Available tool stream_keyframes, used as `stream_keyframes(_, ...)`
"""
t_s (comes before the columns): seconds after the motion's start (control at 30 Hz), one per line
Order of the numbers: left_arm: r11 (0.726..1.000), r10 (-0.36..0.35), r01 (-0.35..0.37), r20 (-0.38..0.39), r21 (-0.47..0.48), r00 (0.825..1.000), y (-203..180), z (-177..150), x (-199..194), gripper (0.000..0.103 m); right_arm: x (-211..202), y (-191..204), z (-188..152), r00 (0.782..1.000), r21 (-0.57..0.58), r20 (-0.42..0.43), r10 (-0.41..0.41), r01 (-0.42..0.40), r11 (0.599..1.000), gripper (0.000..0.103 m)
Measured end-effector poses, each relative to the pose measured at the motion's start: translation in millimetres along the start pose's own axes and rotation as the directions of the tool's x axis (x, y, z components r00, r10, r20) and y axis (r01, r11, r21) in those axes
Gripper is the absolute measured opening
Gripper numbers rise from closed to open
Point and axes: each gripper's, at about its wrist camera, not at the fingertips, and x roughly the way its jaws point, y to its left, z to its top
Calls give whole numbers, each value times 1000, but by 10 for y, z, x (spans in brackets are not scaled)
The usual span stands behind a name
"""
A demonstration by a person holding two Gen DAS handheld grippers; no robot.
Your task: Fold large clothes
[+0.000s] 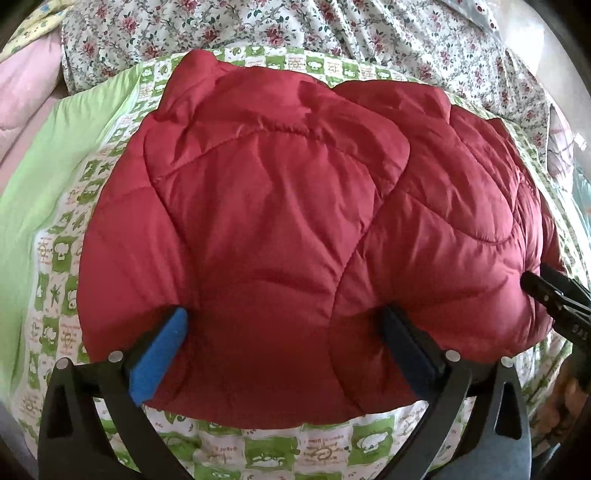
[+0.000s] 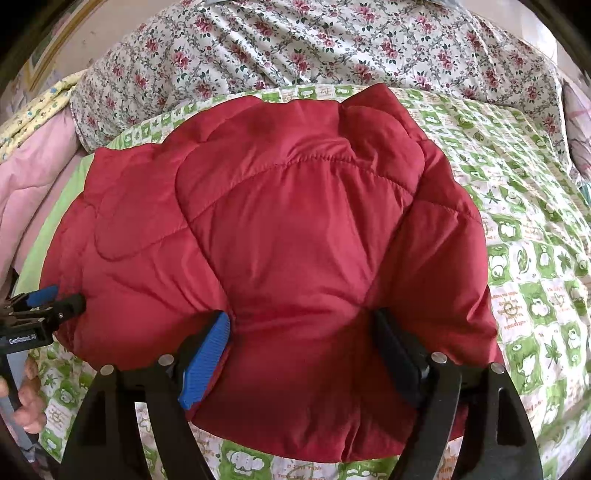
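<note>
Left wrist view: the left gripper points forward and slightly down over the near edge of a red quilted puffer jacket, which lies in a puffy bundle on a white bedspread printed with green squares. Its jaws stand wide apart, one with a blue ribbed pad on the left, one with a dark pad on the right, and a thick roll of the jacket's hem bulges between them. Both pads press into the fabric, so the claw has the jacket's near edge in a broad, loose-looking clasp. At the right edge, the black tip of the right gripper touches the jacket's right side. Beyond the jacket lies a white floral sheet with red roses, and a pink quilt sits far left.

Right wrist view: the right gripper is angled the same way, forward and down, and its jaws also stand wide apart around a fat fold of the red jacket. The blue pad and the dark pad dent the fabric on both sides. At the far left the left gripper meets the jacket's left edge, with a hand wrapped round its grey handle below. The jacket covers the left half of the green-checked bedspread; the floral sheet lies behind.
</note>
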Motion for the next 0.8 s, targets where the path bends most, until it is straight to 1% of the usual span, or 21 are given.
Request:
stream_keyframes(0.13,1000,1,-1,-3,8,1000,7,11,31,103,8,2,19,1000,3,-11,4,-4,1000,83)
stream_keyframes(0.2,1000,-1,1,-6,9,1000,22,22,25,103,-38,25,71,1000,1,-30,-4,4,1000,82)
stream_keyframes(0.27,1000,-15,15,8,2,1000,44,29,-34,103,-166,77,138,1000,-6,-8,-5,5,1000,82)
stream_keyframes(0.33,999,-37,37,29,-8,999,71,63,-122,103,-322,137,215,998,-22,51,39,-38,999,82)
stream_keyframes(0.37,998,-53,54,43,-15,998,85,90,-175,103,-364,165,261,996,-27,63,62,-61,998,82)
stream_keyframes(0.4,997,-75,76,59,-22,995,100,140,-240,103,-365,187,323,994,-25,58,97,-96,995,82)
stream_keyframes(0.47,996,-87,89,79,-21,993,98,231,-310,103,-301,207,418,990,-22,39,136,-135,991,80)
stream_keyframes(0.53,996,-83,84,93,-12,992,98,356,-333,103,-191,243,534,991,-36,24,135,-134,990,80)
stream_keyframes(0.6,998,-64,66,92,-15,994,117,462,-289,103,-91,256,637,992,-44,16,126,-125,991,79)
stream_keyframes(0.63,998,-62,64,82,-19,995,146,516,-228,103,-37,260,676,993,-45,4,120,-119,992,79)
stream_keyframes(0.73,998,-54,54,11,-44,998,239,636,51,102,216,234,809,994,-53,-51,92,-95,994,79)
stream_keyframes(0.8,998,-44,44,2,-54,999,277,697,187,102,363,186,895,993,-49,-74,96,-100,994,79)
